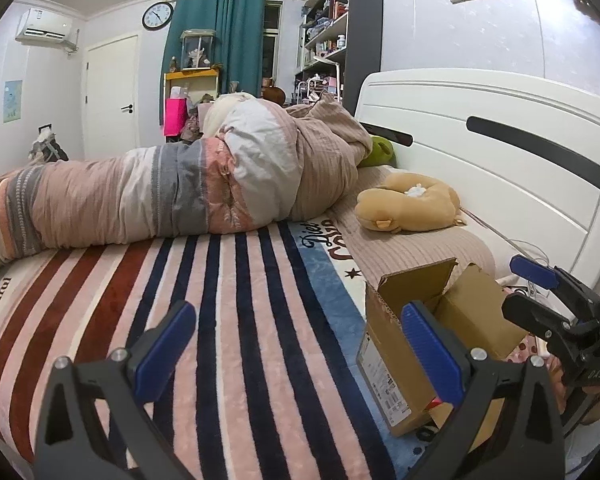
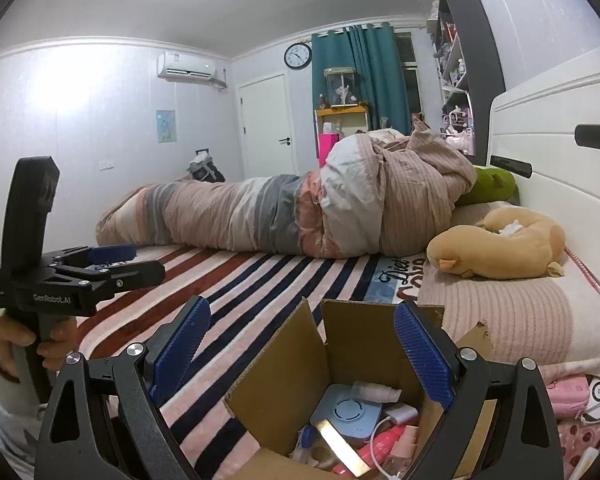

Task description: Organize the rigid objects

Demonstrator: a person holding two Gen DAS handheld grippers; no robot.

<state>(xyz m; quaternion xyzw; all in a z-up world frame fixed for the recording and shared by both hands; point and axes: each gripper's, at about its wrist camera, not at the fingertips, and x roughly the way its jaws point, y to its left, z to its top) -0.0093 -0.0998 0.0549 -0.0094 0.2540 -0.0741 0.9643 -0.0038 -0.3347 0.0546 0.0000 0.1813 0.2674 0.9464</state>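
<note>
Right gripper (image 2: 302,352): released, empty, above the open brown cardboard box (image 2: 364,344) of small items on the striped bed blanket (image 2: 260,276). Left gripper (image 2: 128,260), marked "GenRobot.AI": released, empty. Blanket reads "Diet".

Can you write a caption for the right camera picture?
Open right gripper above a cardboard box of small things on the striped bed.

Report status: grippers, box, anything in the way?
Left gripper open, empty. Right gripper open, empty, over box. Box open, items inside. Nothing blocking.
</note>
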